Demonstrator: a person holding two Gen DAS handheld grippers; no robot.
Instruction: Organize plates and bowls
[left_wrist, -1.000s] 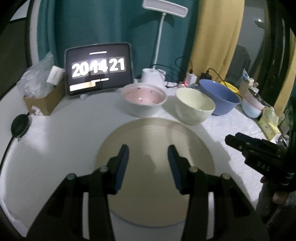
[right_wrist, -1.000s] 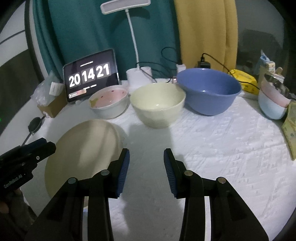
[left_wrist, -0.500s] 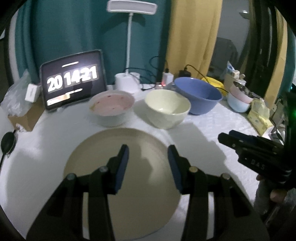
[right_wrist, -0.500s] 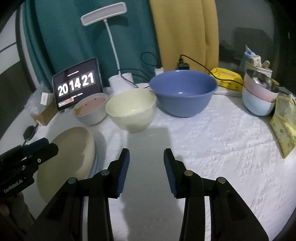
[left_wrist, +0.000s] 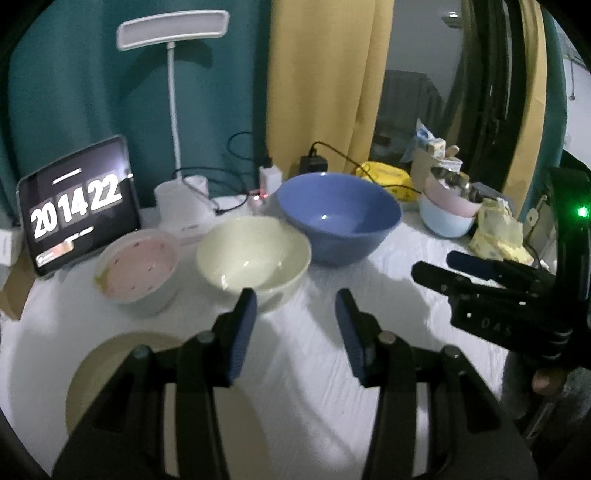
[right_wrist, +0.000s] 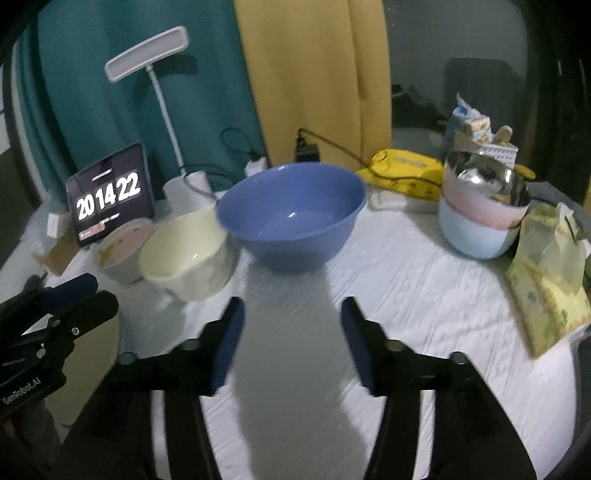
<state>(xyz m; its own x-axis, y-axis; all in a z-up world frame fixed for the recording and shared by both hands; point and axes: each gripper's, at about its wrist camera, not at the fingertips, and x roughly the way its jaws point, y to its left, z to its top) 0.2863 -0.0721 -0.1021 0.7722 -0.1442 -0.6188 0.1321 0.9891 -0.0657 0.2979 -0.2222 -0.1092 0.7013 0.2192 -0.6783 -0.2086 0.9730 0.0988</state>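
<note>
Left wrist view: left gripper (left_wrist: 293, 301) is hovering with jaws spread wide, holding nothing, over the white table (left_wrist: 388, 280), just short of the cream bowl (left_wrist: 253, 254). Pink bowl (left_wrist: 137, 269) is sitting left of it, blue bowl (left_wrist: 339, 218) behind-right, tan plate (left_wrist: 110, 354) lying near-left. Right gripper (right_wrist: 291, 314) is likewise gaping wide, empty, facing the blue bowl.

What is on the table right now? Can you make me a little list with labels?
plate: tan plate, flat, nearest the left gripper
bowls in a row: pink bowl, cream bowl, blue bowl
stack at right: nested bowls, metal one on top
clock: tablet reads 20 14 22
left gripper: open, empty
right gripper: open, empty, facing blue bowl
</note>
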